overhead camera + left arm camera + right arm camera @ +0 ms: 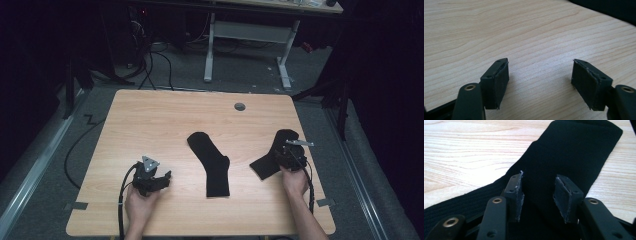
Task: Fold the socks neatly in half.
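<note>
Two half-spread jaws of the right gripper [537, 195] hover over a black sock [574, 152] near the table's [150, 115] right edge without pinching it, so closing too high may miss the fabric, while the left gripper [540, 82] stays spread over bare wood.

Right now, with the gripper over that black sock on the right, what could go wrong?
1. The right gripper stands half open over the flat right sock; closing there may pinch too little cloth, or slide off.
2. If the cloth is pushed, the sock could bunch up on the table.
3. The middle sock lies close and might get dragged along.
</note>
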`<state>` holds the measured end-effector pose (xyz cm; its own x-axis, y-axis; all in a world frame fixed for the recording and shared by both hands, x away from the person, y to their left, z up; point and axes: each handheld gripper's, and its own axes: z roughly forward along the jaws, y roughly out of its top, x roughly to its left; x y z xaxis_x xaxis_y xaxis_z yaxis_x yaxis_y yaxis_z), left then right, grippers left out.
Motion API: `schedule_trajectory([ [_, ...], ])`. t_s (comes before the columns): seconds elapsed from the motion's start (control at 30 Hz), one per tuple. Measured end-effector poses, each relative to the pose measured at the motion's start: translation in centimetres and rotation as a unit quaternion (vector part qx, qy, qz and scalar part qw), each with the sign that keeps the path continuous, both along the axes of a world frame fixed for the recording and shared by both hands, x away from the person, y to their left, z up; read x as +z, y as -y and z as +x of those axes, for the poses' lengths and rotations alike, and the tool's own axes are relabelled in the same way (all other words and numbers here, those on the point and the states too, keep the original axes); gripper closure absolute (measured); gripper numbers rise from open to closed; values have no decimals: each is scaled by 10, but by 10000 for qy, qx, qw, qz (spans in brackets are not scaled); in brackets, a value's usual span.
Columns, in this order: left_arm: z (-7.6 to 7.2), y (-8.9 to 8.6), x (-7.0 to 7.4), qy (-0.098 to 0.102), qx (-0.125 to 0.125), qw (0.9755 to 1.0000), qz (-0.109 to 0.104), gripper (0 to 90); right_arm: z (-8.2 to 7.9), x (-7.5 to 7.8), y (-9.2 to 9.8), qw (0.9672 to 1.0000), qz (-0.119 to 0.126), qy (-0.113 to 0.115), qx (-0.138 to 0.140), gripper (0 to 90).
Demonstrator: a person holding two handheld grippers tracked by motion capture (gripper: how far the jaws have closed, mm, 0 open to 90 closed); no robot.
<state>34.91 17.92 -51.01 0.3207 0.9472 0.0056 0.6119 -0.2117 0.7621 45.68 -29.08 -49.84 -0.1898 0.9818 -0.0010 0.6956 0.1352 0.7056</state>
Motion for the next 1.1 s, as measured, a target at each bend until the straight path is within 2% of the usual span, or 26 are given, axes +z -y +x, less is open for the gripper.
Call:
schedule_trajectory([
  [0.17, 0, 0, 0, 0, 1, 10000, 0, 306, -1, 2, -2, 9998, -30, -122, 161, 610],
  [0.2, 0, 0, 0, 0, 0, 10000, 0, 307, -2, 3, -5, 9995, -55, -152, 269, 647],
  [0.23, 0, 0, 0, 0, 0, 10000, 0, 306, -2, 3, -5, 9995, -55, -152, 269, 647],
  [0.37, 0, 0, 0, -1, 0, 10000, -2, 307, -6, 2, -12, 9988, -83, -83, 482, 743],
  [0.53, 0, 0, 0, -1, -1, 10000, -7, 306, -9, 2, -18, 9975, -77, -108, 696, 828],
  [0.67, 0, 0, 0, 0, 0, 10000, -4, 306, -12, 2, -19, 9968, -50, -79, 796, 844],
  [0.73, 0, 0, 0, -1, 0, 10000, -4, 306, -15, 1, -20, 9957, 46, -72, 922, 855],
  [0.87, 0, 0, 0, 0, 0, 10000, -12, 306, -20, 1, -23, 9937, -45, -55, 1115, 865],
  [0.97, 0, 0, 0, 0, 0, 10000, -18, 307, -20, 1, -22, 9931, 32, -65, 1172, 870],
  [1.1, 0, 0, 0, -2, -1, 10000, -22, 307, -23, 4, -22, 9919, 6, 1, 1268, 873],
])
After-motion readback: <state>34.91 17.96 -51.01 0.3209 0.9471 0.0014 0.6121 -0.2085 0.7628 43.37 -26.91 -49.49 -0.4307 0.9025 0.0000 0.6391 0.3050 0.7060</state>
